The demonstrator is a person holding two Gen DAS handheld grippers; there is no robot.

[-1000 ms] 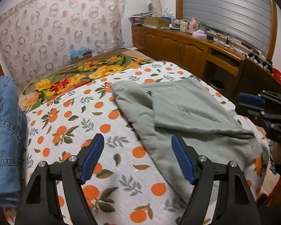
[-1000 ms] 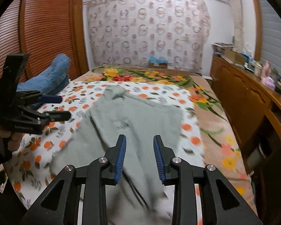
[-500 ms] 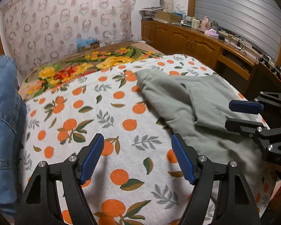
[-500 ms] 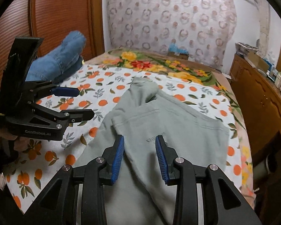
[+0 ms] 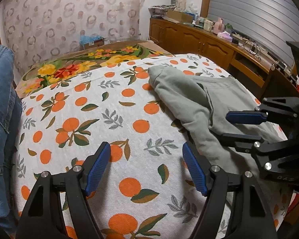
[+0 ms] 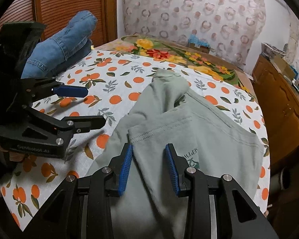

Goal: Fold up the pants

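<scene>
Left wrist: pants (image 5: 191, 101) sit further right than before.

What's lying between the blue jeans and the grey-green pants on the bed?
Only bare orange-print bedspread separates the jeans from the pants, plainest in the left wrist view.

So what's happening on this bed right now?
A person holds a gripper in each hand over grey-green pants lying partly folded on an orange-print bedspread. The right gripper hovers over a folded edge, open, gripping nothing. The left gripper is open above bare bedspread. Denim jeans lie aside.
</scene>
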